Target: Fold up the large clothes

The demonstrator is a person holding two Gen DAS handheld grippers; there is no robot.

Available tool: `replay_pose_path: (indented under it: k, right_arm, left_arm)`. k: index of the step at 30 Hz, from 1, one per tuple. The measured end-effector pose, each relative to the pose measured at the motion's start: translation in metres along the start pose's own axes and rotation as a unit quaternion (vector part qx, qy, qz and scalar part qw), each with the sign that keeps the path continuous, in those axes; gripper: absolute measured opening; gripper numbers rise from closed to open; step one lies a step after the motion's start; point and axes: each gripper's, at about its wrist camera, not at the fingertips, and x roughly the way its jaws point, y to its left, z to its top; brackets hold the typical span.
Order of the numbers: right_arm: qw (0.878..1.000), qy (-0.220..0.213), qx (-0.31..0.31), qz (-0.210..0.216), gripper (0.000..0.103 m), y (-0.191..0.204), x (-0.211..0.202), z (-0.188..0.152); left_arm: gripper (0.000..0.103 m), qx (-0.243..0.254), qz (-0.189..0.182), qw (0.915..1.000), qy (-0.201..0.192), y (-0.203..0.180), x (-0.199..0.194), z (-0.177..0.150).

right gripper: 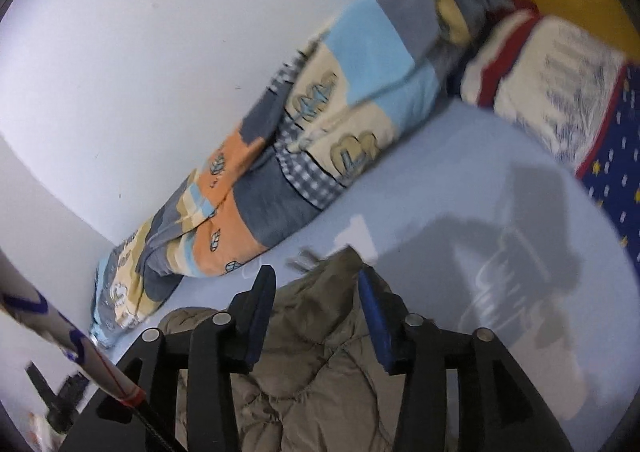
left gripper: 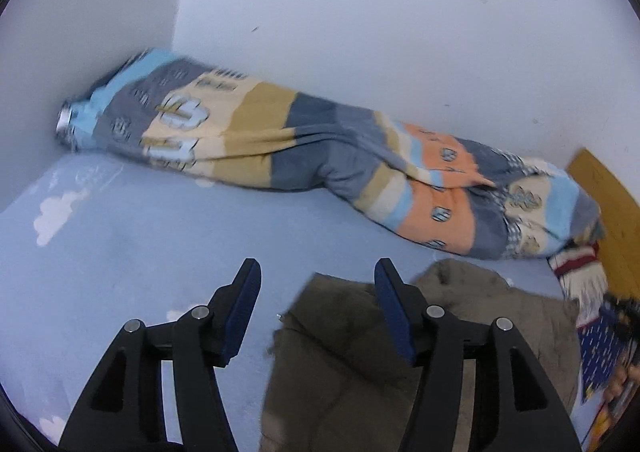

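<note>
1. White walls [left gripper: 360, 11] meet in a corner behind a bed covered by a pale blue sheet [left gripper: 140, 252] printed with white clouds.
2. Left tongs [left gripper: 316, 308] hang over the sheet with the two blue-padded fingers [left gripper: 240, 316] spread wide and nothing between them; the right-hand finger overlaps the edge of the jacket in the left wrist view, but whether it touches the fabric cannot be told.
3. Right tongs [right gripper: 316, 316] are also spread wide, poised above the jacket with cloth showing in the gap, not pinched by either finger.
4. An olive-brown quilted jacket [left gripper: 352, 364] lies crumpled on the sheet near the bed's front edge, directly under and ahead of both tongs; one pointed fold [right gripper: 344, 264] sticks up toward the wall.
5. Beyond the jacket, a rolled patchwork blanket [left gripper: 304, 147] in blue, grey, tan, cream and orange runs along the bed's far edge against the wall, from the corner to the headboard end.
6. A metal cylinder end [left gripper: 66, 125] shows at the blanket's corner end, touching the side wall.
7. A white, red and navy pillow [right gripper: 560, 91] with stars sits at the bed's right end, beside a yellow wooden headboard [left gripper: 612, 211].
8. Blurred white pole [right gripper: 60, 328] with blue markings crosses the lower left of the right wrist view.
</note>
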Motion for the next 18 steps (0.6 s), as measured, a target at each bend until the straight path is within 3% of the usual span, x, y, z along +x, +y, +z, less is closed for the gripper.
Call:
replay_pose_path:
  k: [2, 5, 8, 13, 16, 18]
  right_arm:
    - [0.999, 0.011, -0.046, 0.004, 0.059, 0.024, -0.002, -0.015]
    - [0.993, 0.029, -0.112, 0.002, 0.059, 0.057, 0.007, -0.044]
    - [0.984, 0.05, -0.169, -0.006, 0.059, 0.089, 0.028, -0.072]
    - [0.97, 0.084, -0.223, -0.047, 0.059, 0.114, 0.078, -0.09]
    - [0.966, 0.115, -0.219, -0.071, 0.059, 0.104, 0.114, -0.088]
    - [0.963, 0.162, -0.199, -0.082, 0.06, 0.092, 0.141, -0.085]
  left_arm:
    - [0.058, 0.044, -0.017, 0.9989, 0.006, -0.027, -0.005, -0.012]
    - [0.058, 0.105, -0.058, 0.9917, 0.046, -0.076, 0.003, -0.032]
    - [0.058, 0.142, -0.042, 0.9841, 0.098, -0.115, 0.029, -0.046]
    - [0.058, 0.133, -0.007, 0.9757, 0.174, -0.13, 0.093, -0.05]
    - [0.061, 0.105, 0.001, 0.9738, 0.202, -0.122, 0.126, -0.047]
    - [0.063, 0.099, -0.002, 0.9696, 0.224, -0.119, 0.145, -0.049]
